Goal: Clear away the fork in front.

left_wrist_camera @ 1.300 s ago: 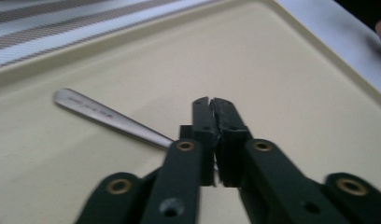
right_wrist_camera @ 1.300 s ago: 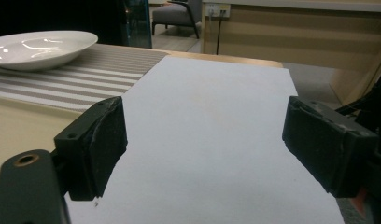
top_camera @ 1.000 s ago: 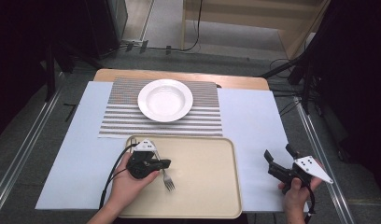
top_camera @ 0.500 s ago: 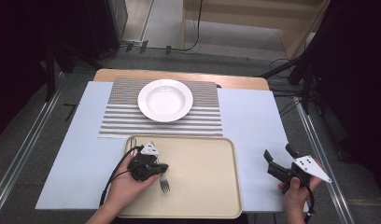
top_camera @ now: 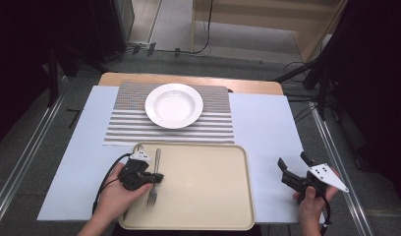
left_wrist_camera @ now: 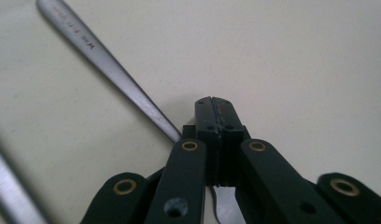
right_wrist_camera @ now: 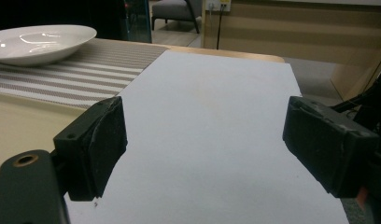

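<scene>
Fork (top_camera: 154,176) dragged left on tray (top_camera: 208,187) | left hand-held gripper (left_wrist_camera: 215,109) clamped shut on it | right hand-held gripper (right_wrist_camera: 202,149) wide open

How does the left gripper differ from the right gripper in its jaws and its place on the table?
The left gripper has its jaws shut on a fork; the right gripper has its jaws wide open with nothing between them. The left gripper is over the beige tray; the right gripper is beside the tray, over the light blue sheet. Both are black, and a hand holds each.
</scene>
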The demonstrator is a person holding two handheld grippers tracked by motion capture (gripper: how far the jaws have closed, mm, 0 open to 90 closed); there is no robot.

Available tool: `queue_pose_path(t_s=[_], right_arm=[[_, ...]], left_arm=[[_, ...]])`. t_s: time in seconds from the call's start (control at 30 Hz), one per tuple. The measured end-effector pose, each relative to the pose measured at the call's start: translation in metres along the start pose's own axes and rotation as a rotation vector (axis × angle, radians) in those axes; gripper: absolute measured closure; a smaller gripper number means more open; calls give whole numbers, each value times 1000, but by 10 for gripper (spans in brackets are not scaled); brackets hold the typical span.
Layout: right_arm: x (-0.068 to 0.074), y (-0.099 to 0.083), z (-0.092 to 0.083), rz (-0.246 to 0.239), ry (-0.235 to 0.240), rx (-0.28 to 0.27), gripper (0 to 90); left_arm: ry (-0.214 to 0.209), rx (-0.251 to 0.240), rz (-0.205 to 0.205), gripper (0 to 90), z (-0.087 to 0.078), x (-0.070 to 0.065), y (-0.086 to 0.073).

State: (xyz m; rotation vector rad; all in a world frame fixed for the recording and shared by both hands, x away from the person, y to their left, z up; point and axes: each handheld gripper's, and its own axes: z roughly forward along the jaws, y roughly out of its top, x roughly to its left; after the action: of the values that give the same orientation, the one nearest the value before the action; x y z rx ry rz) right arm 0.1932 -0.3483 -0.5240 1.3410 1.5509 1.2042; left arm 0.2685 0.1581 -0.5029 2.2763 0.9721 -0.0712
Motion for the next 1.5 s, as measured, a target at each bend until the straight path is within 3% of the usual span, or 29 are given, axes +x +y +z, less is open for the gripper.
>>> queue_pose_path(t_s=[0.17, 0.27, 0.4, 0.53, 0.63, 0.77, 1.0, 1.1, 1.23, 1.4, 1.5], right_arm=[[0, 0, 0, 1, -4, 2, 146], [0, 0, 0, 1, -5, 2, 146], [0, 0, 0, 2, -9, 3, 147], [0, 0, -1, 2, -9, 4, 147], [0, 0, 0, 2, -12, 3, 147], [0, -1, 0, 7, -10, 4, 147], [0, 0, 0, 5, -11, 4, 147], [0, 0, 0, 4, -12, 4, 148], [0, -1, 0, 5, -12, 5, 148], [0, 0, 0, 5, -10, 6, 148], [0, 0, 0, 4, -10, 5, 149]], left_arm=[[-24, 19, -11, 893, -9, 9, -3], [-56, -43, -30, 891, -12, 12, 1], [-3, -92, -19, 894, -3, 16, 14], [104, -116, 9, 895, 7, 18, 25], [155, -89, 21, 895, 11, 18, 26], [189, -82, 21, 894, 7, 23, 24], [160, -110, 3, 894, 2, 29, 19], [129, -122, 14, 894, -4, 24, 14], [98, -103, 33, 894, -10, 16, 1], [143, -68, 73, 894, -13, 8, -9], [132, -72, 63, 894, -13, 10, -10]])
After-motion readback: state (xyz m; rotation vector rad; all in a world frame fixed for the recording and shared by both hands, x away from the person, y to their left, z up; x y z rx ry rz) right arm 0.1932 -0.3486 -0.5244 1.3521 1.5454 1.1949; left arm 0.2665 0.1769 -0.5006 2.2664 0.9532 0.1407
